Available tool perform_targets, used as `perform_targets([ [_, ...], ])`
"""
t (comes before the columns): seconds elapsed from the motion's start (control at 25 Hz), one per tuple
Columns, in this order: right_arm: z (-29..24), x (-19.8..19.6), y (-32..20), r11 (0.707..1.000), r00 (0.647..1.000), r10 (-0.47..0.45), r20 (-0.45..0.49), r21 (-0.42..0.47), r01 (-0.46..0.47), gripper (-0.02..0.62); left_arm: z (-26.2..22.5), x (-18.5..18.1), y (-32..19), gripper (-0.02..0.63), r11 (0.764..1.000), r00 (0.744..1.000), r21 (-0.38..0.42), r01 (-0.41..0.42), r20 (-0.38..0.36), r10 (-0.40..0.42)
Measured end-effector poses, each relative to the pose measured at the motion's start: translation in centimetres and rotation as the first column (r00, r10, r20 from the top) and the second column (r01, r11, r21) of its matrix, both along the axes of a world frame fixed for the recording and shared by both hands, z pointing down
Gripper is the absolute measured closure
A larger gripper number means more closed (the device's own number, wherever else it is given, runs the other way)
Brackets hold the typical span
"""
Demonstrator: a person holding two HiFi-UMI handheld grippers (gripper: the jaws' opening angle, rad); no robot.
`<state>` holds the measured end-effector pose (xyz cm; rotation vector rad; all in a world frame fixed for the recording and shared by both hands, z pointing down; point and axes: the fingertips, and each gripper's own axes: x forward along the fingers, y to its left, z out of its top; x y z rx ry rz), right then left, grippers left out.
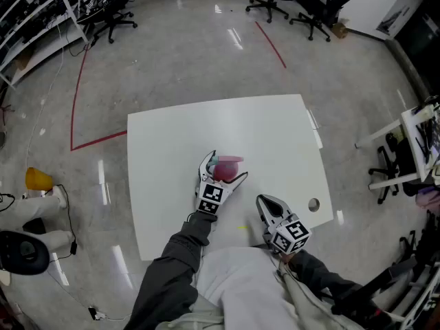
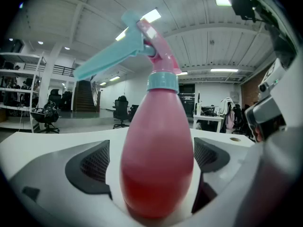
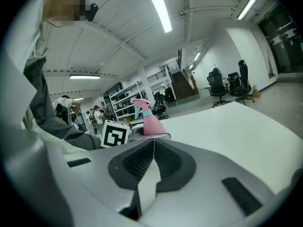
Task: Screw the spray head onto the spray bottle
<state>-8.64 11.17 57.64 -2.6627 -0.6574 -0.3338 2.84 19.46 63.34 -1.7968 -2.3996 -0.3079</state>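
A pink spray bottle (image 1: 227, 170) stands upright on the white table (image 1: 275, 136), with its teal-and-pink spray head (image 2: 137, 39) seated on the teal collar. My left gripper (image 1: 227, 166) has its jaws spread wide on either side of the bottle's body (image 2: 158, 160). A gap shows beside the left pad (image 2: 90, 167), so nothing is clamped. My right gripper (image 1: 264, 200) is shut and empty near the table's front edge, to the right of the bottle. From the right gripper view the bottle (image 3: 150, 124) shows beyond the closed jaws (image 3: 152, 145), next to the left gripper's marker cube (image 3: 115, 135).
A round hole (image 1: 314, 204) sits in the table near its right front corner. Office chairs (image 1: 302, 5) stand on the floor at the back, shelves (image 1: 27, 12) at the far left. A white desk frame (image 1: 405, 143) stands to the right.
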Motion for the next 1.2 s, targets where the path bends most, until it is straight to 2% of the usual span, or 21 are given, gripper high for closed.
perform_targets([
  [0.08, -0.3, -0.1, -0.7, 1.0, 1.0, 0.015, 0.005, -0.011, -0.015, 0.598, 0.0, 0.4, -0.2, 0.077, 1.0, 1.0, 0.004, -0.001, -0.005, 0.001],
  [0.12, -0.4, 0.0, -1.0, 1.0, 1.0, 0.016, 0.008, -0.022, -0.016, 0.598, 0.0, 0.6, -0.4, 0.161, 1.0, 1.0, 0.004, -0.001, -0.008, 0.001],
  [0.2, -0.9, 0.4, -1.5, 0.999, 1.0, -0.005, 0.017, -0.053, 0.006, 0.597, 0.0, 0.9, -0.9, 0.175, 1.0, 1.0, 0.0, -0.007, -0.016, 0.007],
  [0.24, -1.3, 0.8, -1.7, 0.997, 0.999, -0.028, 0.021, -0.071, 0.03, 0.562, 0.0, 0.8, -1.2, 0.176, 1.0, 0.999, -0.004, -0.021, -0.024, 0.021],
  [0.28, -1.9, 1.3, -1.9, 0.994, 0.998, -0.058, 0.022, -0.089, 0.06, 0.476, 0.0, 0.5, -1.6, 0.175, 0.999, 0.998, -0.011, -0.047, -0.038, 0.047],
  [0.32, -2.7, 1.9, -2.0, 0.989, 0.996, -0.091, 0.026, -0.112, 0.093, 0.428, 0.0, -0.2, -2.2, 0.176, 0.996, 0.995, -0.022, -0.088, -0.057, 0.087],
  [0.4, -4.6, 3.1, -2.1, 0.968, 0.985, -0.163, 0.056, -0.184, 0.171, 0.416, -0.7, -2.3, -4.0, 0.176, 0.976, 0.975, -0.049, -0.212, -0.081, 0.208],
  [0.52, -7.0, 5.3, -3.2, 0.897, 0.935, -0.322, 0.148, -0.269, 0.352, 0.393, -2.7, -6.0, -7.9, 0.176, 0.904, 0.905, -0.059, -0.425, -0.061, 0.421],
  [0.64, -8.4, 7.7, -5.8, 0.776, 0.834, -0.495, 0.244, -0.309, 0.551, 0.37, -4.9, -8.4, -11.3, 0.176, 0.817, 0.819, -0.059, -0.574, -0.05, 0.572],
  [0.68, -8.9, 8.3, -6.7, 0.733, 0.802, -0.533, 0.27, -0.325, 0.597, 0.37, -5.5, -8.7, -12.1, 0.176, 0.8, 0.802, -0.06, -0.598, -0.047, 0.596],
  [0.72, -9.3, 9.0, -7.6, 0.698, 0.778, -0.557, 0.29, -0.342, 0.628, 0.371, -6.0, -8.5, -12.6, 0.176, 0.796, 0.798, -0.058, -0.602, -0.044, 0.6],
  [0.76, -9.7, 9.7, -8.4, 0.677, 0.767, -0.568, 0.299, -0.36, 0.641, 0.382, -6.3, -8.0, -13.0, 0.176, 0.808, 0.81, -0.055, -0.586, -0.043, 0.584],
  [0.8, -10.1, 10.5, -8.9, 0.679, 0.777, -0.561, 0.286, -0.378, 0.63, 0.456, -6.6, -7.1, -13.1, 0.176, 0.834, 0.835, -0.052, -0.55, -0.047, 0.548],
  [0.84, -10.6, 11.4, -9.1, 0.706, 0.806, -0.537, 0.25, -0.39, 0.591, 0.456, -6.9, -5.9, -13.1, 0.176, 0.868, 0.869, -0.045, -0.494, -0.055, 0.491],
  [0.92, -11.4, 13.0, -8.4, 0.812, 0.887, -0.441, 0.137, -0.359, 0.46, 0.459, -7.3, -3.2, -12.8, 0.176, 0.942, 0.939, -0.02, -0.334, -0.089, 0.331],
  [0.96, -11.6, 13.6, -7.7, 0.868, 0.922, -0.376, 0.089, -0.315, 0.384, 0.459, -7.5, -1.8, -12.5, 0.176, 0.972, 0.965, -0.001, -0.235, -0.116, 0.234],
  [1.0, -11.5, 14.1, -6.8, 0.914, 0.95, -0.306, 0.058, -0.261, 0.31, 0.459, -7.5, -0.5, -12.3, 0.176, 0.991, 0.979, 0.025, -0.13, -0.153, 0.133],
  [1.04, -11.3, 14.5, -6.2, 0.948, 0.969, -0.243, 0.042, -0.201, 0.246, 0.459, -7.4, 0.7, -12.2, 0.176, 0.998, 0.981, 0.051, -0.032, -0.188, 0.041],
  [1.08, -11.2, 15.0, -5.9, 0.968, 0.979, -0.2, 0.033, -0.15, 0.203, 0.459, -7.4, 1.5, -12.2, 0.176, 0.997, 0.978, 0.069, 0.043, -0.204, -0.028],
  [1.12, -11.4, 15.4, -6.0, 0.974, 0.982, -0.185, 0.028, -0.13, 0.188, 0.459, -7.5, 2.0, -12.4, 0.176, 0.994, 0.98, 0.073, 0.084, -0.189, -0.069],
  [1.2, -12.5, 16.0, -7.0, 0.956, 0.975, -0.219, 0.028, -0.196, 0.22, 0.459, -8.5, 2.0, -12.9, 0.176, 0.996, 0.992, 0.047, 0.076, -0.106, -0.071],
])
